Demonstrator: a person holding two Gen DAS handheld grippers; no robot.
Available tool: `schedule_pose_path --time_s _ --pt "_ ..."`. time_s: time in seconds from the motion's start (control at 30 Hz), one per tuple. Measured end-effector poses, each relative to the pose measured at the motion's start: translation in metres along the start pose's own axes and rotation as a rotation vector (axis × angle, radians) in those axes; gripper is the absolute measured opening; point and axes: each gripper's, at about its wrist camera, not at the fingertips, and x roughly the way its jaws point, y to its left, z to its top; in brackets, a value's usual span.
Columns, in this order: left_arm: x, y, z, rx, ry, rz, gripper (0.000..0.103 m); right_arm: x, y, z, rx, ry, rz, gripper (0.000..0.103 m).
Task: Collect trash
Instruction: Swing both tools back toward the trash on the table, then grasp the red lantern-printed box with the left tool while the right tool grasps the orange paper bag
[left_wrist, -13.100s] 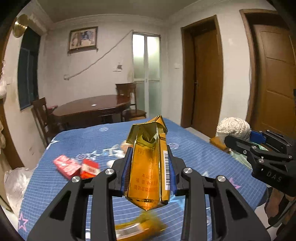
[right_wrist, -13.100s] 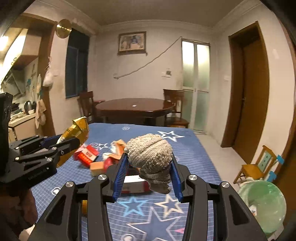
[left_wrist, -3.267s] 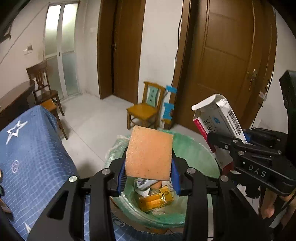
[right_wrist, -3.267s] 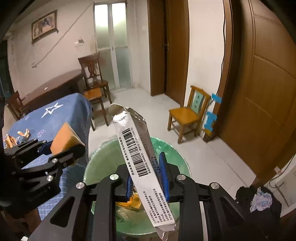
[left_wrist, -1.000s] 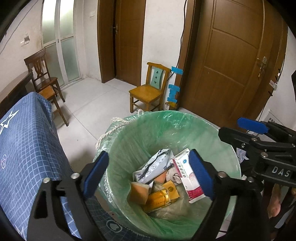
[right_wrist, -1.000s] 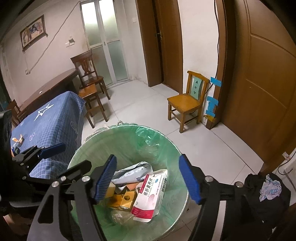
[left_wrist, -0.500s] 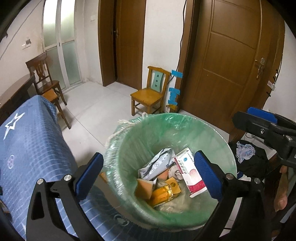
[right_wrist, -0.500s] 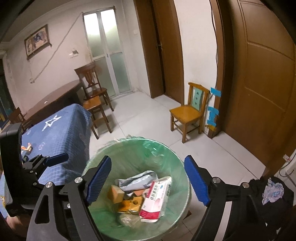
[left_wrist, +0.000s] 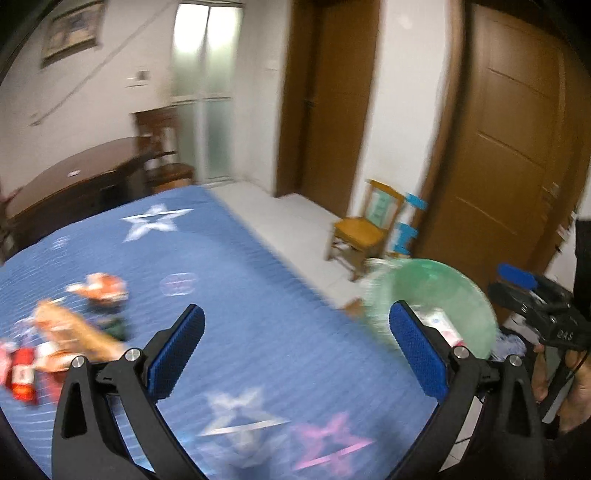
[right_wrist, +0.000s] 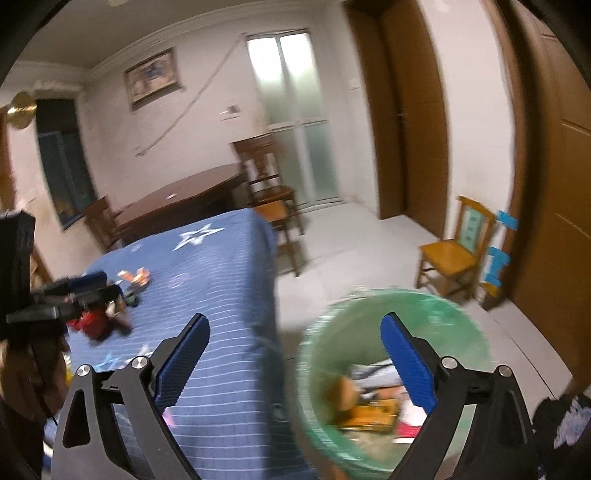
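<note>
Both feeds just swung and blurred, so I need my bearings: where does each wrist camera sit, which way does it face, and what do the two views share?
Left wrist: behind the open, empty left gripper, facing the blue star cloth and its leftover trash; right gripper and a hand at right.
Right wrist: behind the open, empty right gripper, facing the green-lined bin; left gripper at left.
Shared: cloth, trash, bin, small yellow chair.

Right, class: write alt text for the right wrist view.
An open, empty right gripper hangs between a blue star-patterned tablecloth with scattered litter and a green-lined round bin holding trash. The picture is motion-blurred.
</note>
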Motion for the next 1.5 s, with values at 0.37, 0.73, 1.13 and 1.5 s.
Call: schedule_pose_path --time_s 0.37,0.73,1.13,1.5 --pt "-0.065 0.222 -0.047 -0.247 0.065 0.319 0.097 0.063 0.114 -0.012 -0.129 0.107 0.153 0.094" --pt "-0.044 0.303 -0.106 -0.319 0.215 0.348 0.097 0.113 0.213 -0.018 -0.276 0.186 0.278 0.094" --pt "-0.019 0.317 -0.100 -0.309 0.223 0.324 0.088 0.150 0.308 0.003 -0.404 0.202 0.407 0.070" --pt "0.003 0.321 -0.102 -0.306 0.253 0.300 0.079 0.212 0.397 0.027 -0.530 0.220 0.397 0.048"
